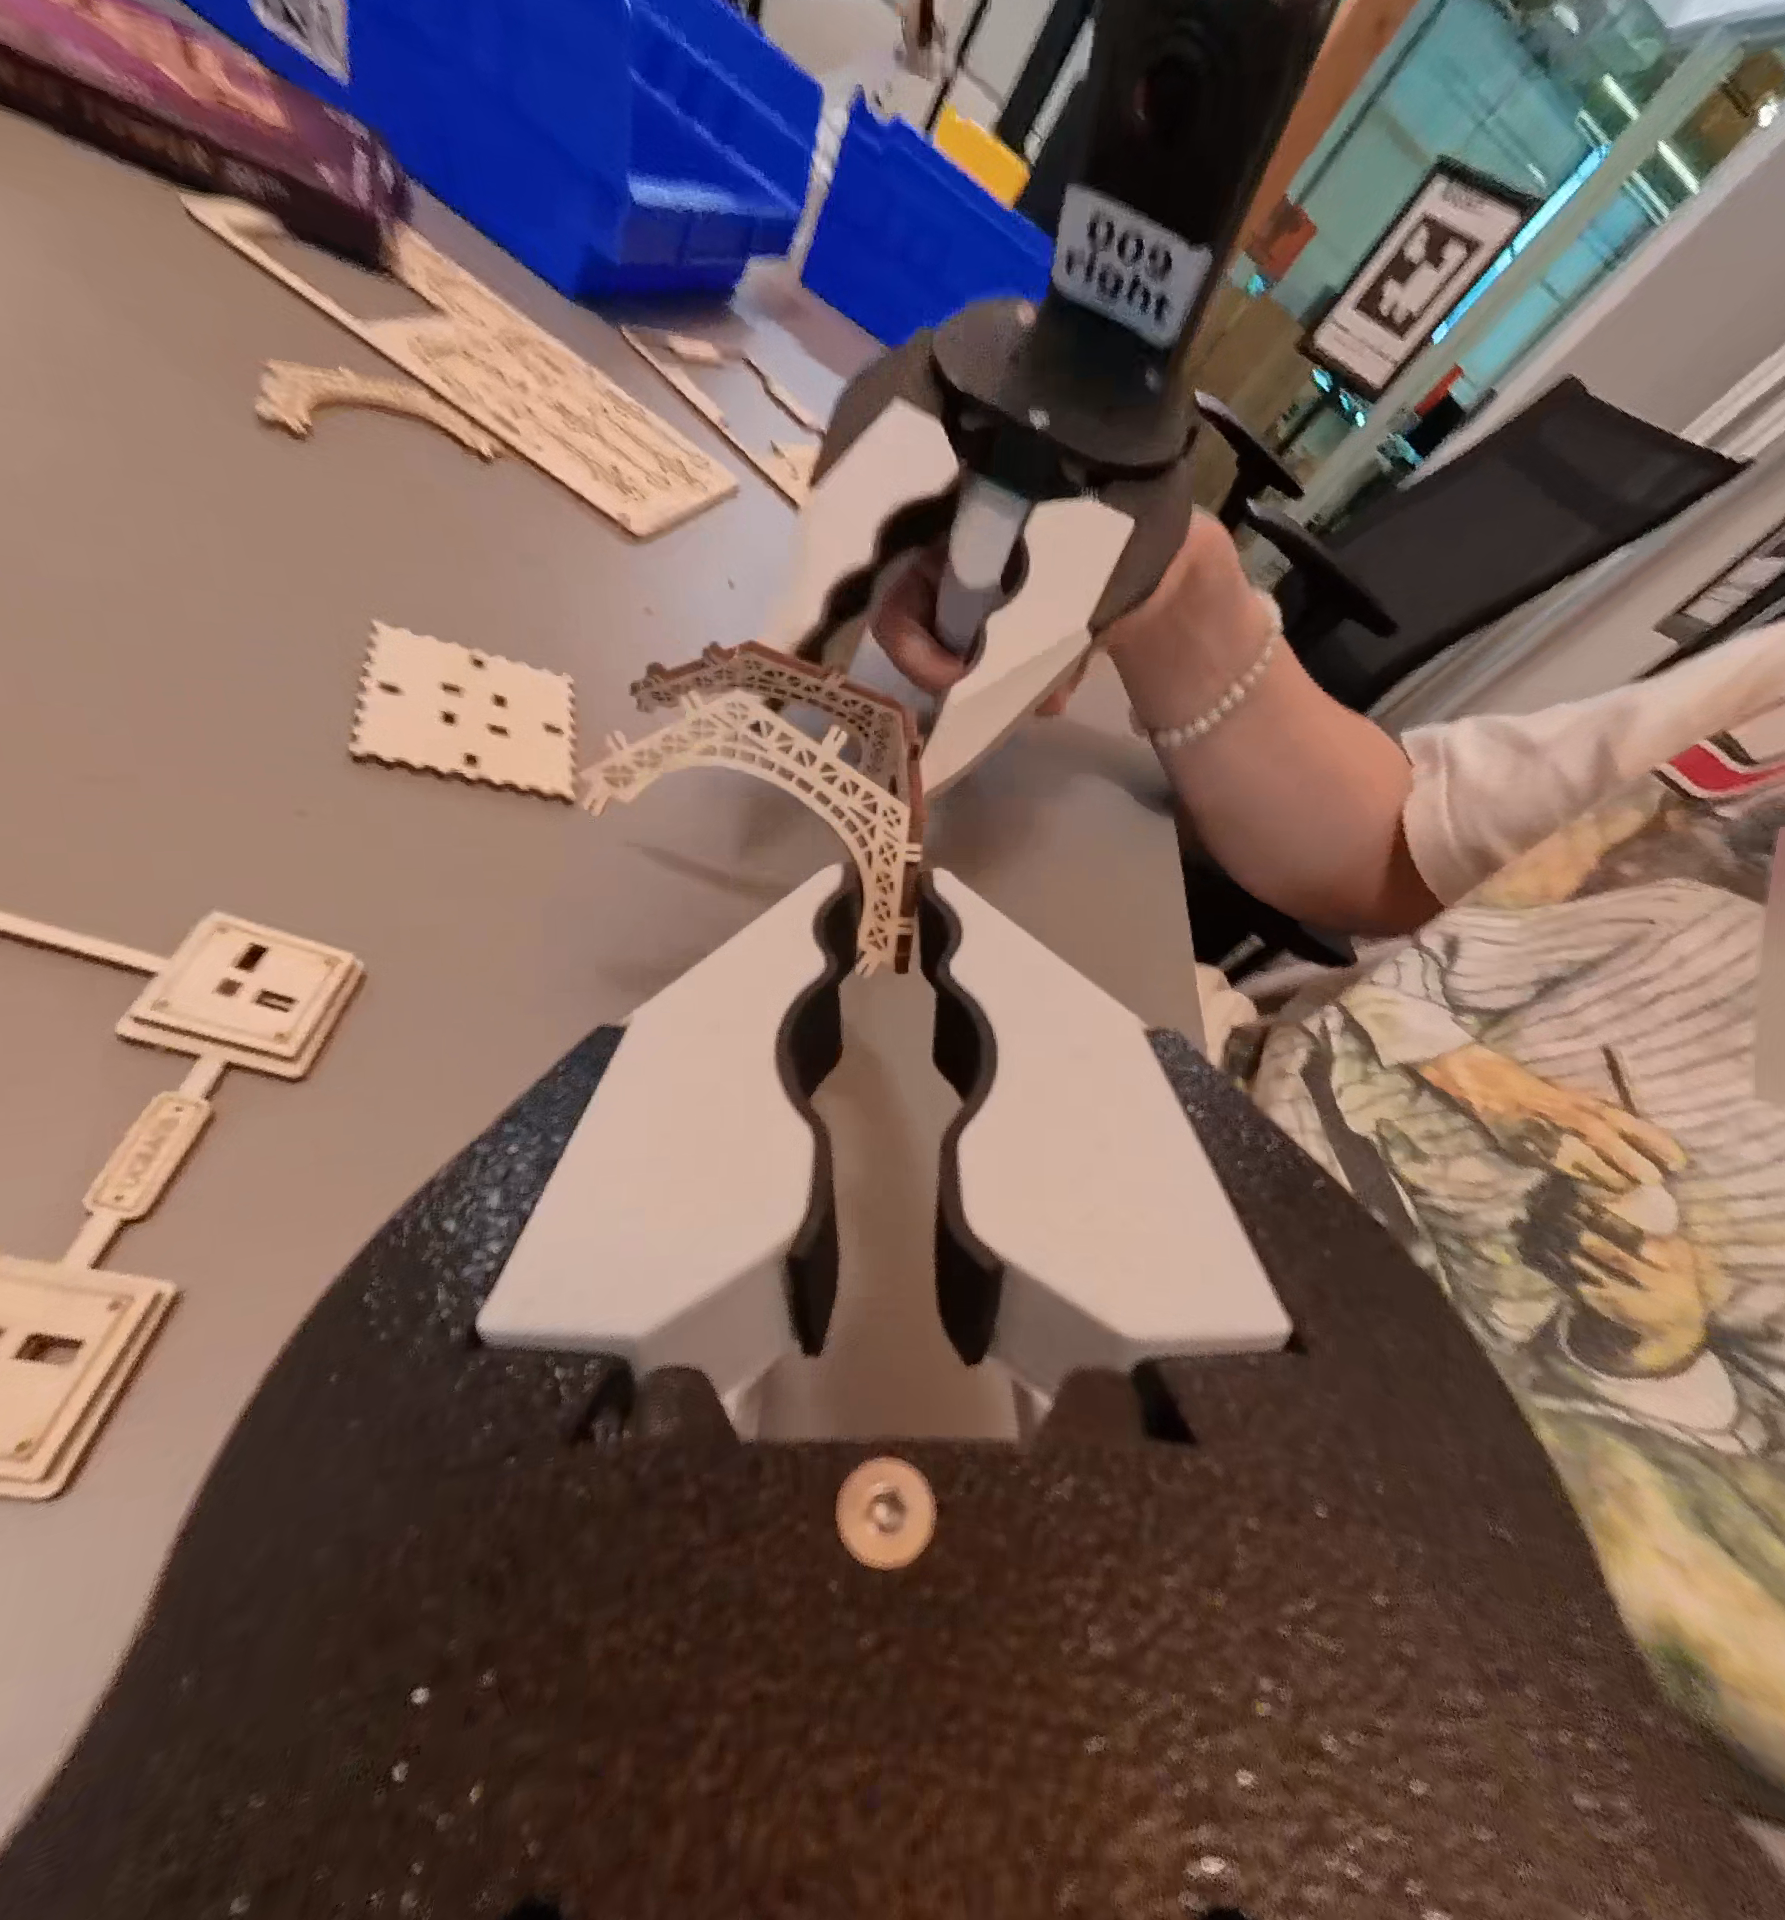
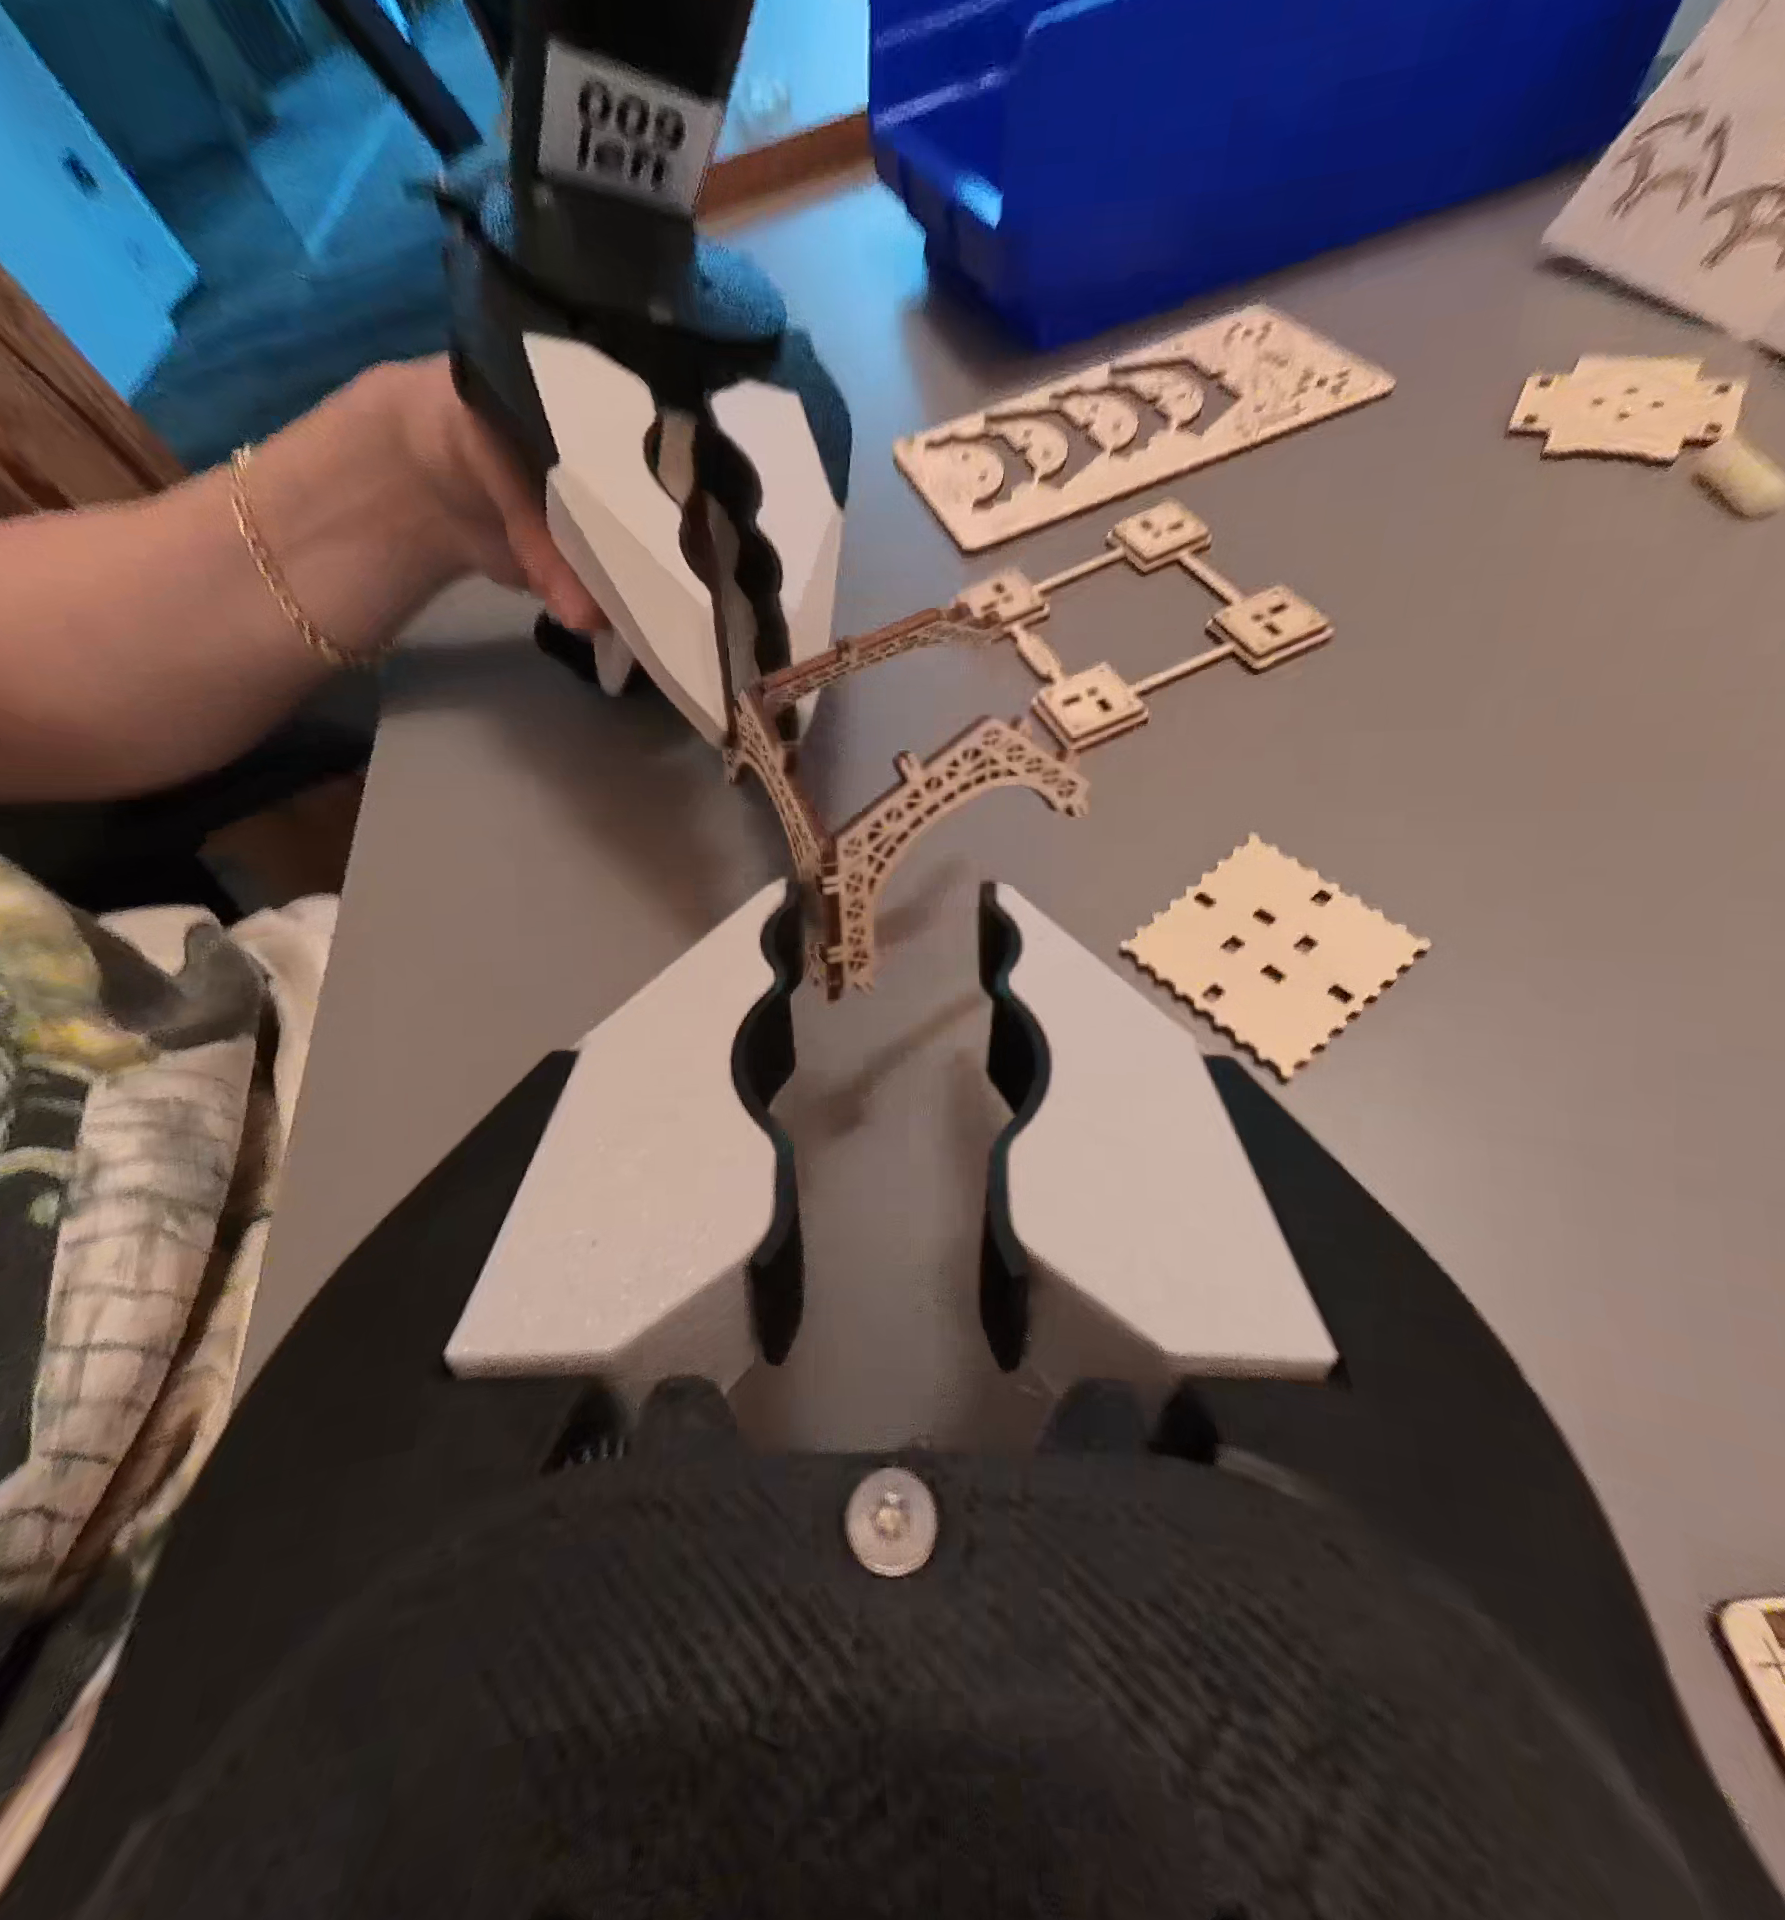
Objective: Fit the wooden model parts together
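Note:
A joined set of lattice wooden arches [image 1: 763, 748] hangs above the grey table [image 1: 192, 623]. My left gripper [image 1: 893, 904] is shut on one arch leg at its fingertips. In the right wrist view, the left gripper [image 2: 758, 717] grips the far corner of the arches [image 2: 929, 790]. My right gripper [image 2: 888, 914] is open, and another arch leg hangs between its fingers, close to the left finger [image 2: 690, 1039]. It also shows open in the left wrist view [image 1: 909, 686], just behind the arches.
On the table lie a toothed square plate [image 2: 1272, 951], a frame of square feet [image 2: 1148, 623], cut-out sheets [image 2: 1137, 436], a cross-shaped plate [image 2: 1626, 416] and a loose arch [image 1: 368, 400]. Blue bins [image 2: 1231, 135] and a purple box [image 1: 192, 114] stand behind. The table edge and the person's body are near. My hands' fingertips stand some 4 centimetres from each other.

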The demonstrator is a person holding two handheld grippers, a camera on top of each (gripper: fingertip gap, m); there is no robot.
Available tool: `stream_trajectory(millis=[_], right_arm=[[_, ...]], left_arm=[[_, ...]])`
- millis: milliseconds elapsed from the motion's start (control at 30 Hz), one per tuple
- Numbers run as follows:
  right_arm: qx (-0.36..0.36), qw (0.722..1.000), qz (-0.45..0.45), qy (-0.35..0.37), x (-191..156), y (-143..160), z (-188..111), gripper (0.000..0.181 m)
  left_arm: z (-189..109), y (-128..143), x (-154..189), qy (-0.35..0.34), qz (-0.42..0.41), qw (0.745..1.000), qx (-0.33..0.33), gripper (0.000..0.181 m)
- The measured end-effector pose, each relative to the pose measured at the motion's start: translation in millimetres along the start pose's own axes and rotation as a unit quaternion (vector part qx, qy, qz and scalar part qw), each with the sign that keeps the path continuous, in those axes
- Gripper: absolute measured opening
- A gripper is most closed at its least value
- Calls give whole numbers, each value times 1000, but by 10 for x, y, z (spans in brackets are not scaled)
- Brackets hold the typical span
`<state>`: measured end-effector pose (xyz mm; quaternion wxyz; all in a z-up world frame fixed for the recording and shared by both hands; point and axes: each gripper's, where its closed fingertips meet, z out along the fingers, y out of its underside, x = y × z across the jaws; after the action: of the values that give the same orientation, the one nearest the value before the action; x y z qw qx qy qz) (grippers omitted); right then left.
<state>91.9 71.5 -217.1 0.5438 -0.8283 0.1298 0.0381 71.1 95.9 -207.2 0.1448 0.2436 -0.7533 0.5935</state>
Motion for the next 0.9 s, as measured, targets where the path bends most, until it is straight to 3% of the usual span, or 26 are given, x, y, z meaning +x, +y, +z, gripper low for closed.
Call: stream_trajectory(millis=[67, 200, 367, 500, 633, 767, 900], right_arm=[[-19, 1000, -5, -14, -12, 56, -3, 48], [-61, 997, 8, -42, -21, 189, 41, 52], [-53, 992, -112, -5, 37, 119, 69, 95], [-57, 982, -170, -53, -96, 99, 175, 97], [-119, 971, -186, -95, -140, 250, 273, 97], [-156, 962, -200, -102, -99, 339, 339, 89], [-144, 961, -205, -114, -80, 292, 378, 79]], left_arm=[[7, 86, 24, 17, -1, 999, -33, 8], [11, 181, -3, 28, -7, 997, -77, 8], [5, 292, -53, 28, -17, 993, -113, 8], [-9, 373, -58, 46, -47, 988, -139, 8], [-25, 409, -75, 60, -68, 984, -154, 8], [-53, 438, -99, 58, -64, 982, -165, 8], [-72, 498, -147, 45, -57, 980, -188, 8]])
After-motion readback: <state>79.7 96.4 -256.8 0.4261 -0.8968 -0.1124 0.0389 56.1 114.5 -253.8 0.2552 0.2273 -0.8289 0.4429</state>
